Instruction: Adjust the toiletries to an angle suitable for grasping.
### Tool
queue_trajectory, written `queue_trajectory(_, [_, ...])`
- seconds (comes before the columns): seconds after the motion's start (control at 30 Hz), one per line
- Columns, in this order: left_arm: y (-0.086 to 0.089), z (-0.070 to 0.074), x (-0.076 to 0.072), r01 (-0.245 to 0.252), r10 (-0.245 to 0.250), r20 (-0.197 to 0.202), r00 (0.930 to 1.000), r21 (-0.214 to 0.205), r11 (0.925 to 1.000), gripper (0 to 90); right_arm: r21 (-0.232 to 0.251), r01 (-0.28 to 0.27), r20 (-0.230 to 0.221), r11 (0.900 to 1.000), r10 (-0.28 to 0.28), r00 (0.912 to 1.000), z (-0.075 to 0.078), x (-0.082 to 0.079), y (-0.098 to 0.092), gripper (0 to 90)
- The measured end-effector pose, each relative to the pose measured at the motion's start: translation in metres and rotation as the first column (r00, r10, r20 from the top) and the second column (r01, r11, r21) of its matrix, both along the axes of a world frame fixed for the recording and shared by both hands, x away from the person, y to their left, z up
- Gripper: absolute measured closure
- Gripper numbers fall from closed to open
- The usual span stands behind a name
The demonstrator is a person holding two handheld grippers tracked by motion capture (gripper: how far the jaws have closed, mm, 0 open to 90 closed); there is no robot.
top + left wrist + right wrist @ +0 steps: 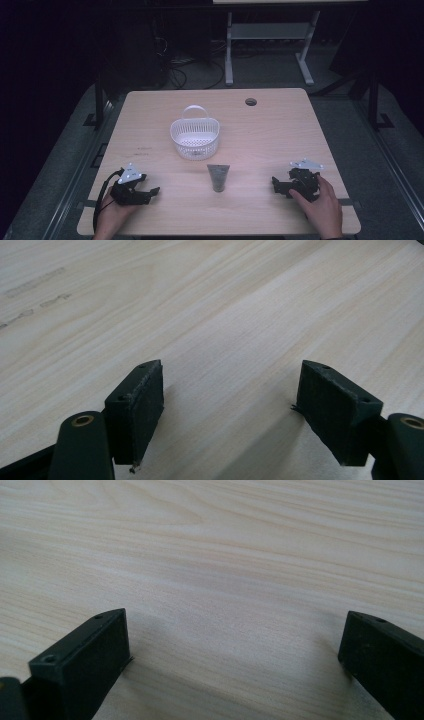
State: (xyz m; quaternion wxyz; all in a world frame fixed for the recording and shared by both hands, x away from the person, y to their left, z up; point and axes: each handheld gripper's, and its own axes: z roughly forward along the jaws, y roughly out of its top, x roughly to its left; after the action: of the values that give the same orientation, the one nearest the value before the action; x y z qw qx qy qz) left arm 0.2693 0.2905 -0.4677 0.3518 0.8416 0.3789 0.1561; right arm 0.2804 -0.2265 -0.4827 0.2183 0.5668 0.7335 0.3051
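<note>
While both grippers rest low on the table [280, 115] near its front edge, nothing yet lifted. Tube [218, 177]: grey, lying flat at centre front, just in front of the basket [195, 139] and apart from it; long axis running front to back, wider crimped end toward the basket, narrower cap end toward the person. Basket: white, perforated, handle upright, apparently empty. Left gripper [153, 190]: at front left, held by the left hand [112, 215], jaws pointing right toward the tube, spread wide with bare wood between them in the left gripper view [227, 405]; nothing held. Right gripper [276, 184]: at front right, under the right hand [322, 205], jaws pointing left toward the tube, likewise spread wide over bare wood in the right gripper view [235, 655]; nothing held. Tube between the two, to the right of the left gripper and to the left of the right one, roughly level with both; distances close to equal, right perhaps marginally nearer, hard to call. Judged next: sideways approach from either hand, meeting the tube across its narrow width, a closing line square to the long axis; then a short carry back into the basket.
</note>
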Motion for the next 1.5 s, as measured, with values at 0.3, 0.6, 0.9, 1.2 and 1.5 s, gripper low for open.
queue_trajectory(0.3, [-0.009,0.021,-0.001,0.047,-0.047,-0.006,0.9989,-0.054,0.9974,61.8,0.0,0.0,0.0,1.0,0.0,1.0,0.0,0.0,0.0,0.0])
queue_trajectory(0.6, [-0.019,0.033,0.001,0.088,-0.092,-0.041,0.9949,-0.085,0.9925,89.4,0.001,0.0,0.0,1.0,0.0,1.0,0.0,0.0,0.0,0.0])
queue_trajectory(0.9, [-0.031,0.046,-0.001,0.121,-0.127,-0.053,0.9905,-0.107,0.9869,89.5,0.0,0.0,0.0,1.0,0.0,1.0,0.0,0.0,0.0,0.0])
queue_trajectory(1.2, [-0.048,0.059,0.004,0.163,-0.168,-0.042,0.9848,-0.108,0.9807,89.6,0.002,0.001,0.001,1.0,-0.001,1.0,0.0,0.0,0.0,0.0])
queue_trajectory(1.5, [-0.065,0.07,0.004,0.206,-0.212,-0.038,0.9765,-0.122,0.9709,89.6,0.002,-0.001,0.0,1.0,0.001,1.0,0.0,0.0,0.0,0.0])
